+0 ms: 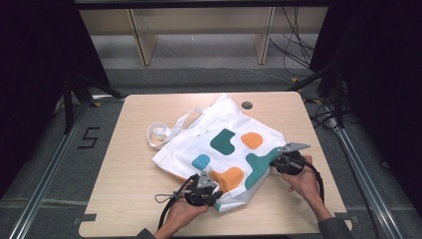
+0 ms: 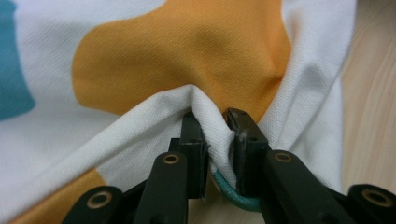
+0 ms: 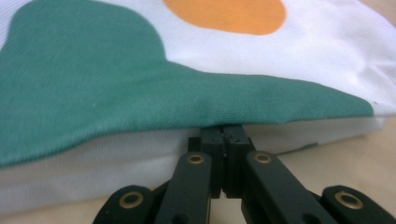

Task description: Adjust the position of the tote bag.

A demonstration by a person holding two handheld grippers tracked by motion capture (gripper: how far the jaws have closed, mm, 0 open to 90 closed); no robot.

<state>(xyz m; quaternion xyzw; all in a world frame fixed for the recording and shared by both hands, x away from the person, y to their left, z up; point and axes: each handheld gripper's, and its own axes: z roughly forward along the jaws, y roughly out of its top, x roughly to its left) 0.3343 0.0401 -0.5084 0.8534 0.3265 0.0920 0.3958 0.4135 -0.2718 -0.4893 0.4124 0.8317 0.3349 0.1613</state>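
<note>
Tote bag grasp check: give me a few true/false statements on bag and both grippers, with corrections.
1. The left gripper has a fold of the tote bag pinched between its jaws. True.
2. The right gripper is open and clear of the bag. False: its jaws are shut at the bag's edge, under the green patch.
3. The bag lies on a wooden table. True.
4. The bag is plain white. False: it has teal, orange and blue patches.
5. The bag's handles point toward the person. False: they lie at the far left, away from both grippers.
</note>
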